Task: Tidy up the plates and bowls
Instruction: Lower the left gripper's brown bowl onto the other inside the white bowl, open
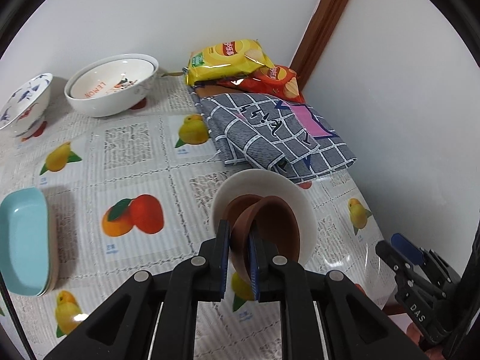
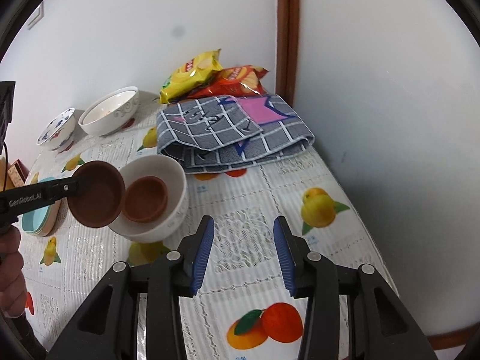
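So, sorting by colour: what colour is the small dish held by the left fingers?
Reddish-brown small dish, clearest in right wrist view.

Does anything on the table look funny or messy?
Nothing is spilled or broken. The white bowl sits tilted with a brown dish inside, and chip bags lie heaped on a folded cloth.

The teal dish stack (image 1: 24,240) is cut by the left edge of the left wrist view. The held brown saucer (image 2: 97,195) hides part of the white bowl (image 2: 177,192).
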Demonstrator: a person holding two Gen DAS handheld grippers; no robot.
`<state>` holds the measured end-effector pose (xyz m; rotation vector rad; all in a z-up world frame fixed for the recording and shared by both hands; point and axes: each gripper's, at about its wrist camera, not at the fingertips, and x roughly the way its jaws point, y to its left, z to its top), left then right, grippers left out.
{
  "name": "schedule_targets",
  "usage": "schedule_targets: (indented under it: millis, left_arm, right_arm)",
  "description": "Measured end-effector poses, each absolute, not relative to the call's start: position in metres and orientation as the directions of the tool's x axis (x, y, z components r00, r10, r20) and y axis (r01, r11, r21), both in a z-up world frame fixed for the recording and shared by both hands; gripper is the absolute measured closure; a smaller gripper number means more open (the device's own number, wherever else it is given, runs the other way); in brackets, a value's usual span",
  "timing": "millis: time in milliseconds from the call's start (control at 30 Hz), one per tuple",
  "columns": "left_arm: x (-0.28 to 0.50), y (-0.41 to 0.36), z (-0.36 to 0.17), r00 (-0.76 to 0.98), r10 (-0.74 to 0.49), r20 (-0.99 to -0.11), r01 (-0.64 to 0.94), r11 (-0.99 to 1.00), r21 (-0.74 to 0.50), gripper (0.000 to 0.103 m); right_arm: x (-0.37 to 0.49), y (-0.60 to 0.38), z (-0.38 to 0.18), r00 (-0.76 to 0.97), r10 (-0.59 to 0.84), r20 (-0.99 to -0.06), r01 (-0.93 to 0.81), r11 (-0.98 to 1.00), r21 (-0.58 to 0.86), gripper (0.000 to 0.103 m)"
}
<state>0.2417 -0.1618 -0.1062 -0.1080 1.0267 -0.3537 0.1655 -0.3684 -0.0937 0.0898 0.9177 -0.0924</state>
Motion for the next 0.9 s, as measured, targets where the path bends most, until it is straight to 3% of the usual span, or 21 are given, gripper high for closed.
schedule_targets:
  millis: [900]
  left_arm:
    - [0.279, -0.172, -0.149, 0.402, -0.360, -0.842, 0.175, 0.933, -0.316, 0.090]
  right_arm:
    - [0.166, -0.376, -0.123, 0.553, -0.003, -0.833, 0.126, 0.989, 0.081, 0.062]
